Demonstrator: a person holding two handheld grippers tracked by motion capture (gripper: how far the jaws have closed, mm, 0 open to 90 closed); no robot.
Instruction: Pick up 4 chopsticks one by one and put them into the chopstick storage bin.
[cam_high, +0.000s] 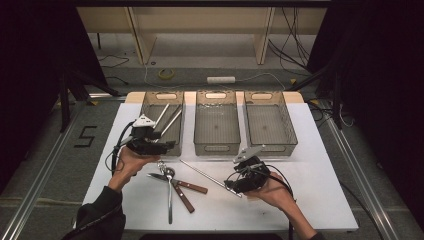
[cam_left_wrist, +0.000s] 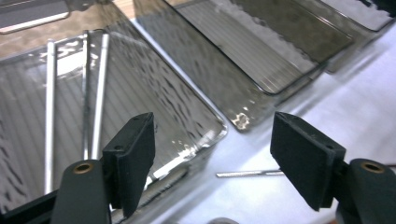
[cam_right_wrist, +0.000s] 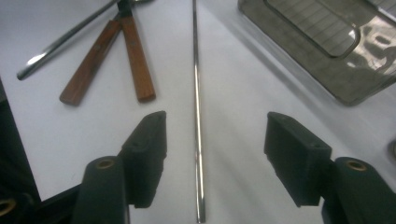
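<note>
A thin metal rod (cam_high: 202, 172) lies diagonally on the white table (cam_high: 310, 200). My right gripper (cam_high: 231, 185) is at its near end, open. In the right gripper view the rod (cam_right_wrist: 196, 116) runs straight between the open jaws of my right gripper (cam_right_wrist: 215, 144), untouched. My left gripper (cam_high: 160, 145) hovers over the near edge of the left clear bin (cam_high: 148, 107), open and holding nothing. In the left gripper view, my left gripper (cam_left_wrist: 212, 140) looks over the bin's front corner (cam_left_wrist: 219, 128), and several metal rods (cam_left_wrist: 93, 93) lie inside the bin.
Two wooden-handled knives (cam_high: 187, 192) and a spoon (cam_high: 170, 195) lie crossed at the table's middle front; their handles (cam_right_wrist: 135, 60) are left of the rod. The middle bin (cam_high: 216, 145) and right bin (cam_high: 289, 130) stand at the back.
</note>
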